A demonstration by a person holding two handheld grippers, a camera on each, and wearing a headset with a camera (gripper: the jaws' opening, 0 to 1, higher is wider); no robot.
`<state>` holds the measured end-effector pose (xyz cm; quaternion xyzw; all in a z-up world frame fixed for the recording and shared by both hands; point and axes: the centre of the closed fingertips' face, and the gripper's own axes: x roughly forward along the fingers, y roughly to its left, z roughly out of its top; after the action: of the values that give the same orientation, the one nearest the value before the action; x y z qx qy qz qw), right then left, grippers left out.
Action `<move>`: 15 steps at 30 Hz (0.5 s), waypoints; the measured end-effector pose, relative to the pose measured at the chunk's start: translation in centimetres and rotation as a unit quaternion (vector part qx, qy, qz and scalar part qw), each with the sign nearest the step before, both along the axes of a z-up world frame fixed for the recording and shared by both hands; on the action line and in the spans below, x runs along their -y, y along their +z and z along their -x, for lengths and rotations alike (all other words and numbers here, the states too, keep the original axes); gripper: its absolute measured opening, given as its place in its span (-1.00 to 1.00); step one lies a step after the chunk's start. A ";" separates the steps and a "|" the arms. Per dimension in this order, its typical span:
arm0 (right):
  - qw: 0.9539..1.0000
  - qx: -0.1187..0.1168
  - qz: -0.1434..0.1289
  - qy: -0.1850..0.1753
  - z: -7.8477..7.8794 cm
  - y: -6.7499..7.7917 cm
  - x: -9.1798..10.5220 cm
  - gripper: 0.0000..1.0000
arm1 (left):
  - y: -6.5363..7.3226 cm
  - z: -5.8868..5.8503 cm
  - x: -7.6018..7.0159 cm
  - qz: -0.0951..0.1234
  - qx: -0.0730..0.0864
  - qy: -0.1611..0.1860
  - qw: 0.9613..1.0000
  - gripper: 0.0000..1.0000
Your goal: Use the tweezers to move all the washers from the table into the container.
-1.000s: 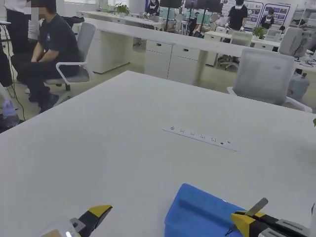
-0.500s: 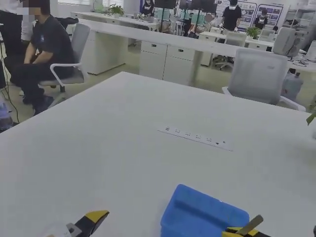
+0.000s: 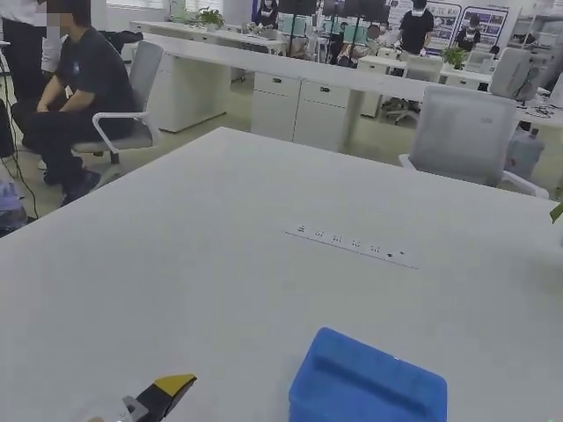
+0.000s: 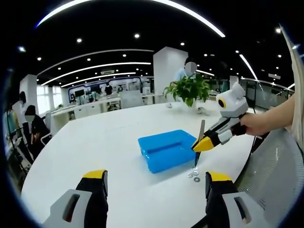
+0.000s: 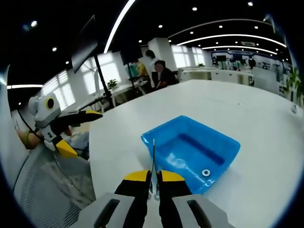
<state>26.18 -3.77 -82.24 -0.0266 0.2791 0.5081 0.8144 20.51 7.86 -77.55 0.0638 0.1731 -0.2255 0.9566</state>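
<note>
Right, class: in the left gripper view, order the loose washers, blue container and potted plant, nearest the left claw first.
1. Washers, just ahead of the left claw, to its right.
2. Blue container, beyond them, near centre.
3. Potted plant, far behind the container.

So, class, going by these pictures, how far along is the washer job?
Done: one washer lies inside the blue container. In hand: the right gripper is shut on the tweezers, whose tips point down at the washers on the table beside the container. Left: those few washers are yet to go in. The left gripper is open, holding nothing.
</note>
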 end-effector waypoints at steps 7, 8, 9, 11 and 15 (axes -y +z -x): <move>1.000 -0.005 0.010 0.000 0.1 -0.7 0.2 -0.92 | -0.1 0.0 0.0 -0.001 -0.002 0.000 1.000 0.73; 1.000 -0.004 0.012 0.003 0.2 -0.8 0.2 -0.92 | -0.1 0.0 0.0 -0.001 -0.002 0.000 1.000 0.73; 1.000 -0.003 0.015 0.004 0.2 -0.9 0.2 -0.92 | -0.1 0.0 0.0 -0.001 -0.002 -0.001 1.000 0.73; 1.000 -0.002 0.018 0.006 0.2 -1.0 0.3 -0.92 | -0.1 0.0 0.0 -0.001 -0.002 0.000 1.000 0.73; 1.000 -0.005 0.016 0.005 0.3 -1.0 0.3 -0.92 | -0.2 0.1 0.0 -0.004 -0.003 -0.001 1.000 0.72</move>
<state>25.92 -4.11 -83.20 -0.0389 0.2911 0.5081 0.8097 20.45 7.85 -77.71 0.0668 0.1772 -0.2265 0.9554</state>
